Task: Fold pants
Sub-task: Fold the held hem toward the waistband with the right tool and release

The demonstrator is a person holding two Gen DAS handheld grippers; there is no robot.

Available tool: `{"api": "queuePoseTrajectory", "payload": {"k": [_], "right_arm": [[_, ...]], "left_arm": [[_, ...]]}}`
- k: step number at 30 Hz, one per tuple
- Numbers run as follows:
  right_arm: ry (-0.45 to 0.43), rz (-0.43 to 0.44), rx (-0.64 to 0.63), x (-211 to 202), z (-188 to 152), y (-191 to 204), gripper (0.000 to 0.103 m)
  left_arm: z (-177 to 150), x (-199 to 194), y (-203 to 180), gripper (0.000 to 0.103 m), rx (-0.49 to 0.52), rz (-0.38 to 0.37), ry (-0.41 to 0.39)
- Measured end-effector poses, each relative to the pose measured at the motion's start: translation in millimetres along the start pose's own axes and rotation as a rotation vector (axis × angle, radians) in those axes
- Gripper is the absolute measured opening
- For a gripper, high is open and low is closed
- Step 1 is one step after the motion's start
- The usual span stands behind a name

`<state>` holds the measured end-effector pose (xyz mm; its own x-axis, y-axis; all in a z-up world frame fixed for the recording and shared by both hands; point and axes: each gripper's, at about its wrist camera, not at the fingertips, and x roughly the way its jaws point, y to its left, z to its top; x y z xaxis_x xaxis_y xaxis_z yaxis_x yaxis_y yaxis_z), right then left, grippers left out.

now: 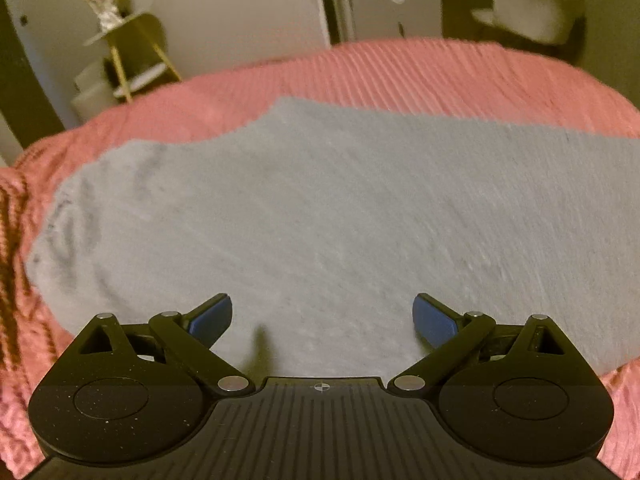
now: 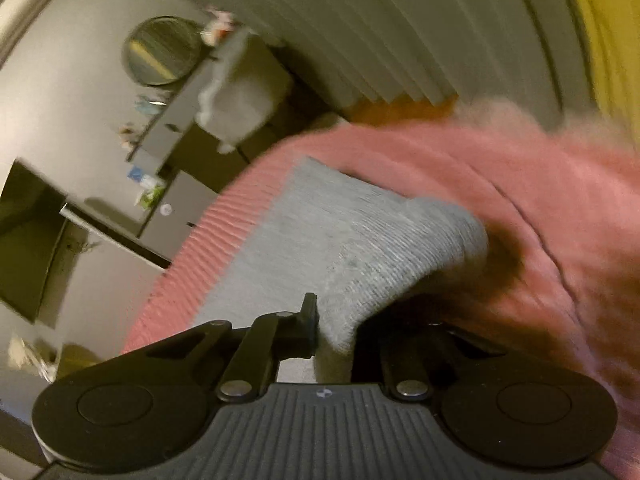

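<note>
The grey pants [image 1: 320, 208] lie spread flat on a pink ribbed bedspread [image 1: 400, 76]. My left gripper [image 1: 322, 316] hovers over the near part of the pants, its blue-padded jaws wide apart and empty. In the right wrist view, my right gripper [image 2: 334, 326] is shut on a bunched end of the grey pants [image 2: 360, 248], lifted off the pink bedspread [image 2: 520, 200]. The right finger is hidden behind the cloth. Both views are motion-blurred.
A gold side table [image 1: 128, 44] with a vase stands beyond the bed's far left edge. A white cabinet [image 1: 396, 12] and a fluffy chair [image 1: 532, 4] stand behind. In the right view, a round mirror [image 2: 162, 50], dresser [image 2: 176, 120] and pleated curtain [image 2: 380, 20] show.
</note>
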<state>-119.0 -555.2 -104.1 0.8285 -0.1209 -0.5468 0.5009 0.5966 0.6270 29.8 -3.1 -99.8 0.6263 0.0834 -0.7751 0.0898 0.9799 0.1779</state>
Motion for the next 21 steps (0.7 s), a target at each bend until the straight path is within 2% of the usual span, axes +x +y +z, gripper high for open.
{"api": "queuePoseTrajectory", "payload": {"k": [3,6,8,10,11,13,14,15,16,21], "right_arm": [[-0.035,0.071,-0.217,-10,-10,74,0.009],[0.0,0.2,-0.462,-14,-55,156,0.009],[0.077,0.293,-0.651,-8,-107,200,0.009],[0.158,0.341,-0.847,4,-164,225,0.01],[0.224,0.335,-0.943,15,-198,230,0.01],[0.368,0.269,-1.077,42,-251,229,0.012],[0.377,0.24,-1.115,47,-269,224,0.013],[0.313,0.245,-1.165,39,-277,223,0.014],[0.307,0.251,-1.198,34,-277,226,0.016],[0.379,0.269,-1.086,30,-251,224,0.02]], "left_arm": [[3,-14,21,0.1,-0.044,0.033,-0.04],[7,-27,49,0.1,-0.117,0.054,-0.072],[6,-35,67,0.1,-0.167,0.057,-0.087],[3,-36,82,0.1,-0.206,0.048,-0.08],[1,-36,87,0.1,-0.216,0.035,-0.069],[-4,-35,93,0.1,-0.232,0.026,-0.052],[-8,-33,94,0.1,-0.234,0.021,-0.045],[-11,-31,95,0.1,-0.232,0.01,-0.04],[-15,-28,94,0.1,-0.229,0.0,-0.036],[-19,-9,81,0.1,-0.218,-0.07,0.026]]}}
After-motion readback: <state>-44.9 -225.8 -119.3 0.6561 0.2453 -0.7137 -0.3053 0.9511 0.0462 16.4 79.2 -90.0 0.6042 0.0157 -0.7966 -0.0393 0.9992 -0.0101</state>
